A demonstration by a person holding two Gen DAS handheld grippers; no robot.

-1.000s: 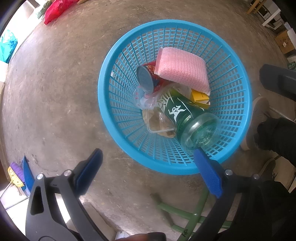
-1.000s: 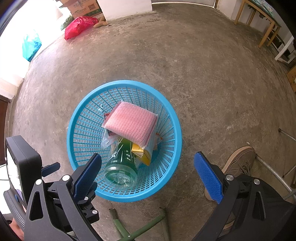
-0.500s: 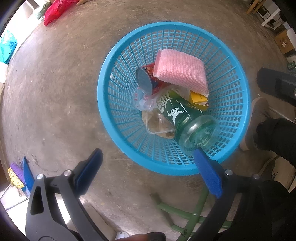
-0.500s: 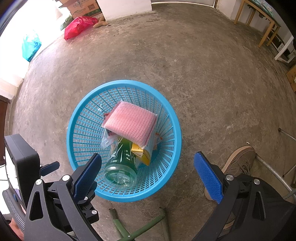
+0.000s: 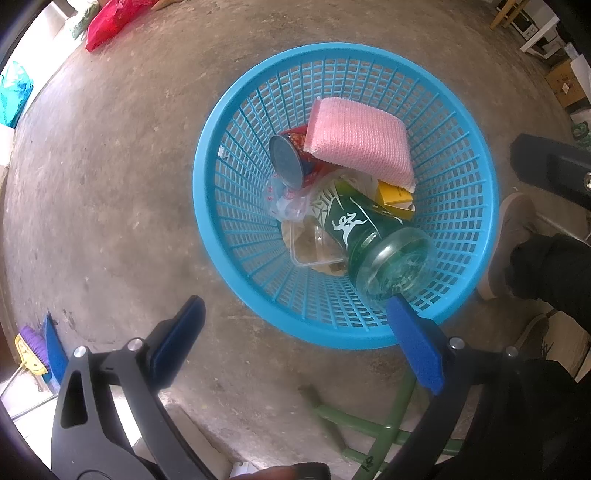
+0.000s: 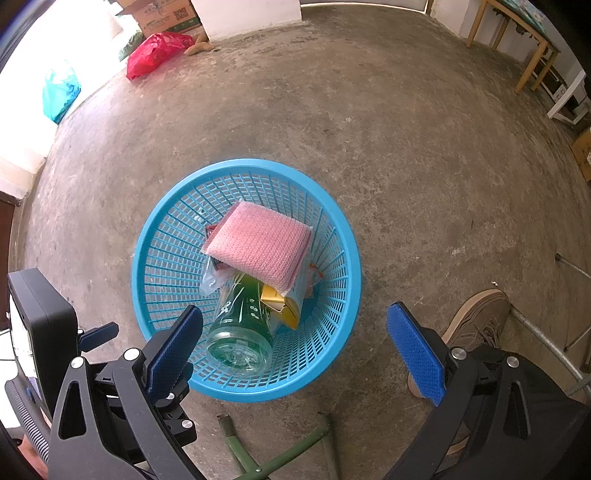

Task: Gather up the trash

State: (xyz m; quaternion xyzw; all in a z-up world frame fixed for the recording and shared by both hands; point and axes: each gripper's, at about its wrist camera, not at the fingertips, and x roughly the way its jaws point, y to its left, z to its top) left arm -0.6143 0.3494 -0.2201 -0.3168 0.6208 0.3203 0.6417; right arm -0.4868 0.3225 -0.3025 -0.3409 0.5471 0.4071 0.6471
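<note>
A blue plastic basket (image 5: 221, 229) (image 6: 340, 280) stands on the concrete floor, filled with trash. Inside lie a pink sponge cloth (image 5: 360, 142) (image 6: 260, 245), a green bottle (image 5: 373, 240) (image 6: 240, 325), a red can (image 5: 288, 162), a yellow carton (image 5: 395, 195) (image 6: 280, 301), a clear plastic tub (image 5: 310, 247) and crumpled plastic wrap (image 5: 286, 203). My left gripper (image 5: 295, 339) hovers open above the basket's near rim, holding nothing. My right gripper (image 6: 293, 347) is also open and empty, above the basket's near side.
A person's shoe (image 6: 476, 325) (image 5: 511, 240) and dark trouser leg (image 5: 554, 269) stand right of the basket. A green metal frame (image 5: 369, 421) (image 6: 280, 458) lies on the floor below. A red bag (image 6: 155, 51), teal bag (image 6: 59, 92), cardboard box (image 6: 162, 14) and wooden table (image 6: 517, 40) sit far off.
The left wrist view has drifted slightly, so the basket sits a little higher in frame. The right gripper and the basket's contents have not moved.
</note>
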